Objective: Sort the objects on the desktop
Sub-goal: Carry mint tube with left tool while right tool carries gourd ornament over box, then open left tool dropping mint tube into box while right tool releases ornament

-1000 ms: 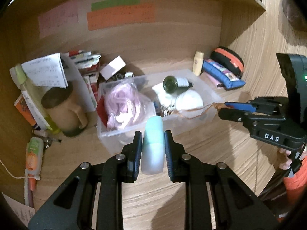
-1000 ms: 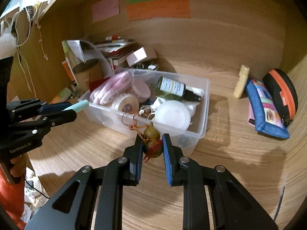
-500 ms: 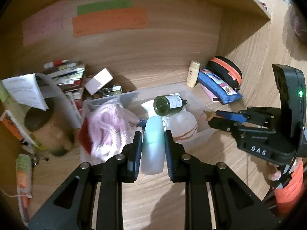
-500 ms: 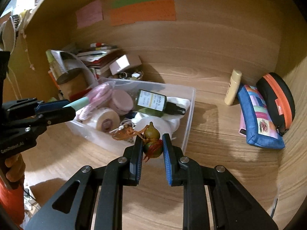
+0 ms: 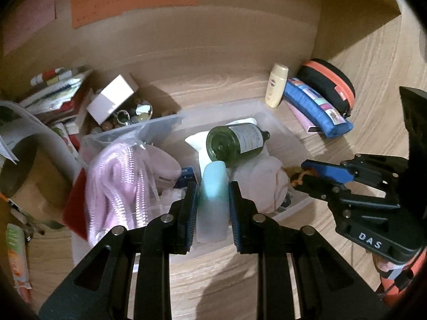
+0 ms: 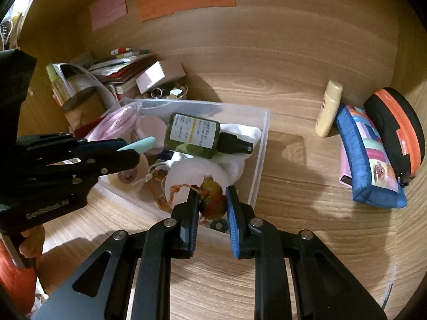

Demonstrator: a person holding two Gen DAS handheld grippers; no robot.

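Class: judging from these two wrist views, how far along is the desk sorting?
Done: the clear plastic bin already holds a green spray bottle. In hand: left gripper grips a mint tube; right gripper a gourd charm. Left: cream bottle, blue pouch.

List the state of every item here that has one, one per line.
left tool: shut on the mint tube
right tool: shut on the gourd charm
clear bin: lidless, holding items
green spray bottle: on its side in the bin, capped
cream bottle: upright, capped
black-and-orange case: zipped shut
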